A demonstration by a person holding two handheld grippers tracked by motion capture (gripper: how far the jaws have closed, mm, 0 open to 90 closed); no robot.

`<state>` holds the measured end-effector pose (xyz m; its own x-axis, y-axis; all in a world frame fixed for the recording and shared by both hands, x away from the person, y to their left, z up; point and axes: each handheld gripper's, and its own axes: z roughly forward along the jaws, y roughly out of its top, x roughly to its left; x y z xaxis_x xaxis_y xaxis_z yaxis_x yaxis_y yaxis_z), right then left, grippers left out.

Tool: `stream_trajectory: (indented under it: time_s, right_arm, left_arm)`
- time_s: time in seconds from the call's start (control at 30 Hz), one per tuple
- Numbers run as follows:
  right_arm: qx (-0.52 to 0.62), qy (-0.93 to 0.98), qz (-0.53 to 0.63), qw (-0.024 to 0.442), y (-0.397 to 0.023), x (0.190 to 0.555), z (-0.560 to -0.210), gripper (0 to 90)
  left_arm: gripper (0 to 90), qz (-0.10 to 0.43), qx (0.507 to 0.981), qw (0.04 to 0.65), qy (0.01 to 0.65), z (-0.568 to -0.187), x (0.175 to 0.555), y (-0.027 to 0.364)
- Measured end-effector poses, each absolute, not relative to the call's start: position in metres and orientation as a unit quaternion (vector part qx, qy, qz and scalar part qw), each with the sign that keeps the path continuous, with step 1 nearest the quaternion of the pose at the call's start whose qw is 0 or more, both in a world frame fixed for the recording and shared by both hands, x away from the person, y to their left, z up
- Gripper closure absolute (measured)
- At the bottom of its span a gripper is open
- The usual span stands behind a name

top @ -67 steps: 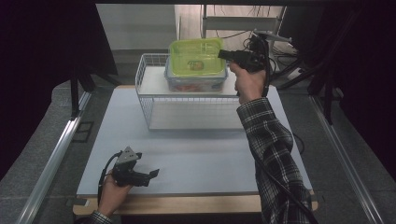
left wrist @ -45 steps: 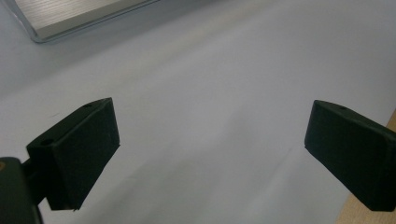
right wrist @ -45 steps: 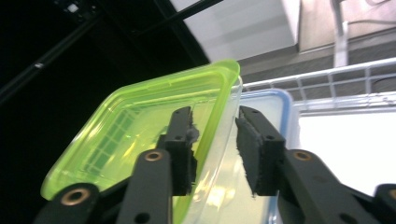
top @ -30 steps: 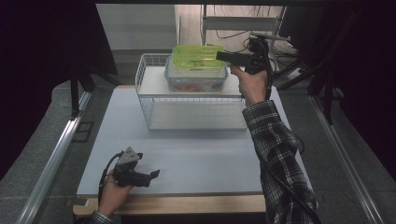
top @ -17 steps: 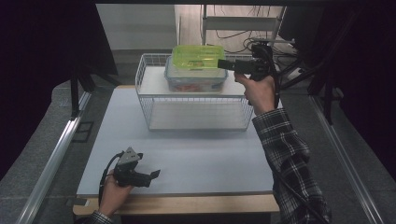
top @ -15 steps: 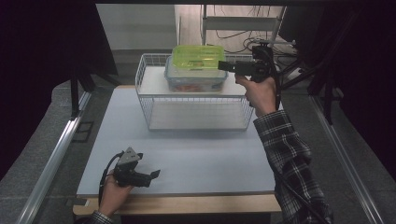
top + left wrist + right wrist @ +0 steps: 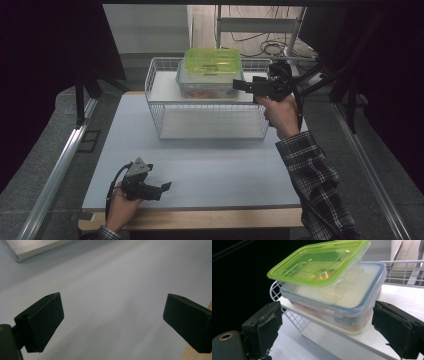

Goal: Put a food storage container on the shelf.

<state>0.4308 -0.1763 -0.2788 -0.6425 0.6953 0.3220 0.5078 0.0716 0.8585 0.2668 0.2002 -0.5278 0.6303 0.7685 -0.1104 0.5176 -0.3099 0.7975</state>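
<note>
Right gripper (image 7: pixel 239 85) points level at the green-lidded container (image 7: pixel 211 62), jaws just opened.

Green lid (image 7: pixel 319 262) clipped at top edge, clear box's (image 7: pixel 342 307) contents blurred behind cloudy wall

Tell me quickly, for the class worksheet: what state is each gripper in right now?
Left gripper: jaws open, holding nothing, low over the table.
Right gripper: jaws open after just opening, holding nothing, beside the green-lidded container.
</note>
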Motion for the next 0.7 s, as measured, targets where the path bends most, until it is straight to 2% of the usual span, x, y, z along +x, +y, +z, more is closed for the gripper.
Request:
stream_trajectory:
  time_s: [0.7]
  right_arm:
    - [0.374,0.76,0.52,0.111,-0.171,0.408,-0.305,5.7]
  left_arm:
    - [3.0,0.148,0.796,0.427,0.403,-0.528,0.266,0.2]
